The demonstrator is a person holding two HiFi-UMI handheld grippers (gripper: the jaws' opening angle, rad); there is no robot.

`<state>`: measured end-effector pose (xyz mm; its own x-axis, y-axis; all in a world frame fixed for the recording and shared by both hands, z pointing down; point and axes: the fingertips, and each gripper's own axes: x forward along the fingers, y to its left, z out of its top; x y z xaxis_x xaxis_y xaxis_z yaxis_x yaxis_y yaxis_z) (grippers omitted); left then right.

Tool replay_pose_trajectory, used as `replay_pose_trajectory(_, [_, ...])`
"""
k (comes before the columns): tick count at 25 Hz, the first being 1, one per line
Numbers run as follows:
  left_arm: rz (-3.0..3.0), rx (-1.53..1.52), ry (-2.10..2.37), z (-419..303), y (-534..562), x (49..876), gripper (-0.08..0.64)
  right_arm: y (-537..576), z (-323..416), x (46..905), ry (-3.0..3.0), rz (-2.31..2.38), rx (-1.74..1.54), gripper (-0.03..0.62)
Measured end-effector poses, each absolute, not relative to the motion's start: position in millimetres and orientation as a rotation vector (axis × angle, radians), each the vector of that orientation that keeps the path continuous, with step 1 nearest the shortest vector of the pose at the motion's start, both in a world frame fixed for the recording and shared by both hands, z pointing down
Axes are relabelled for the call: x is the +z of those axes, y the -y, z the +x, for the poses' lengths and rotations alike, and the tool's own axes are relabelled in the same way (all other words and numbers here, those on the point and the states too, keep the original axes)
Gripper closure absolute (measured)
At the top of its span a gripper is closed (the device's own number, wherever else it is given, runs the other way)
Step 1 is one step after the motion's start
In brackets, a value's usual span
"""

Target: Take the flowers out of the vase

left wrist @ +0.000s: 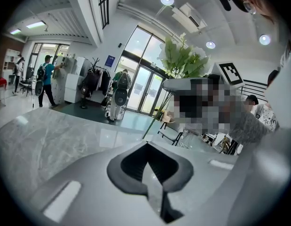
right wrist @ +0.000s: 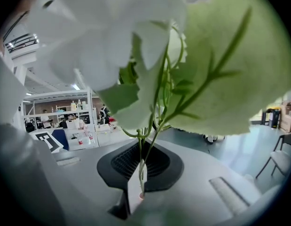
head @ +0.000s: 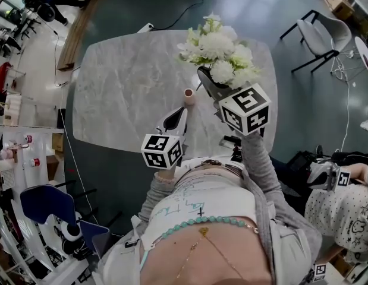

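Aloft, the white flowers (head: 222, 52) hang over the marble table (head: 124, 88), clear of the small pink vase (head: 188, 95). The vase stands upright on the tabletop near both grippers' tips, and its contents are too small to tell. The right gripper (right wrist: 140, 180) is pinched to a narrow slit on the thin green stems (right wrist: 147, 140), while the left gripper (left wrist: 150, 178) has its jaws together on nothing. Only the head view shows the vase; the left gripper view shows the bunch from the side, one long stem trailing down.

right claw (head: 203, 73): holding flowers (head: 222, 51) | vase (head: 188, 95): on table (head: 124, 94) | left claw (head: 181, 112): beside vase
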<state>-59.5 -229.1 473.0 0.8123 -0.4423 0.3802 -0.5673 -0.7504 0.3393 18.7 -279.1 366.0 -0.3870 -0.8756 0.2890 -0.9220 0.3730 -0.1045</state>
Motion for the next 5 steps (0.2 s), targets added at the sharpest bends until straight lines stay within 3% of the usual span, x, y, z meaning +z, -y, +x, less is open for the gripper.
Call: replay_pose_trajectory(5, [2.556, 0.385, 0.751, -47.6, 221.0, 461.9, 0.558, 271.3, 29.4, 355.9, 2.445, 1.616, 0.371, 0.561])
